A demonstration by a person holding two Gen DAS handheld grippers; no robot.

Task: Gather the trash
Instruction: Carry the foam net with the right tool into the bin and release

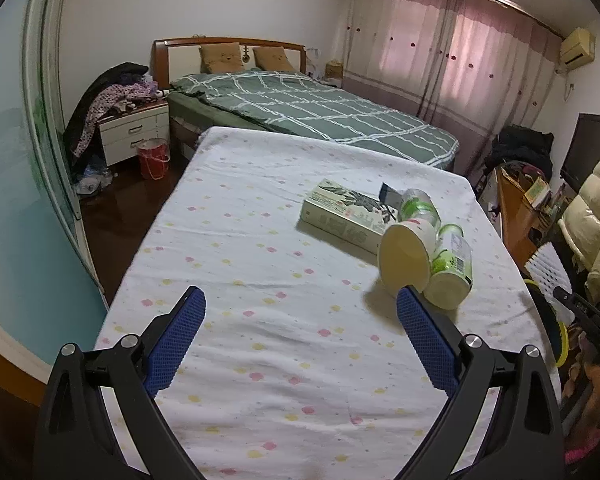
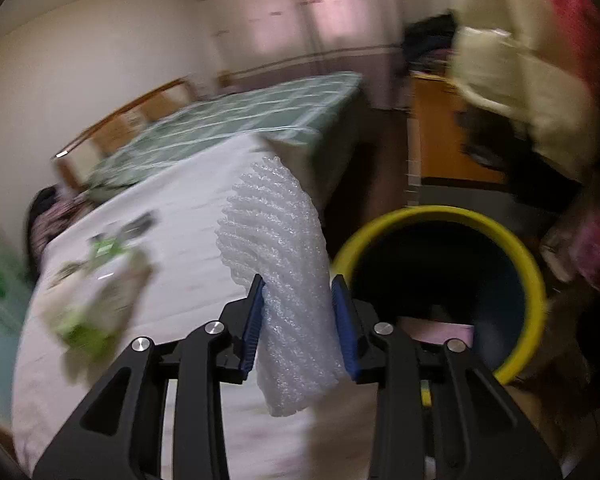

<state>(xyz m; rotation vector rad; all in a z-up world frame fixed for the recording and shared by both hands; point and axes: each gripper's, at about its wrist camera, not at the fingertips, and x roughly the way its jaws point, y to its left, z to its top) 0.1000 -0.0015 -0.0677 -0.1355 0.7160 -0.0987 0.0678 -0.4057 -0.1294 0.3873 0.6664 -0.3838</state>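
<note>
On the table's white dotted cloth (image 1: pixel 240 280) lie a green printed carton (image 1: pixel 348 212), a tipped paper cup (image 1: pixel 406 256) and two green-labelled plastic bottles (image 1: pixel 452 268). My left gripper (image 1: pixel 300 294) hovers open over the cloth, its right finger close beside the cup, nothing between the pads. My right gripper (image 2: pixel 298 282) is shut on a white foam net sleeve (image 2: pixel 276 232), held at the table's right edge beside a yellow-rimmed dark bin (image 2: pixel 536 264) on the floor. The same carton, cup and bottles (image 2: pixel 100 292) show as a blur at the left of the right wrist view.
Behind the table stands a bed with a green checked cover (image 1: pixel 320 108). A nightstand (image 1: pixel 134 132) piled with clothes and a red bucket (image 1: pixel 154 158) are at the left. A wooden cabinet (image 1: pixel 516 208) and a cream padded jacket (image 1: pixel 596 216) crowd the right side.
</note>
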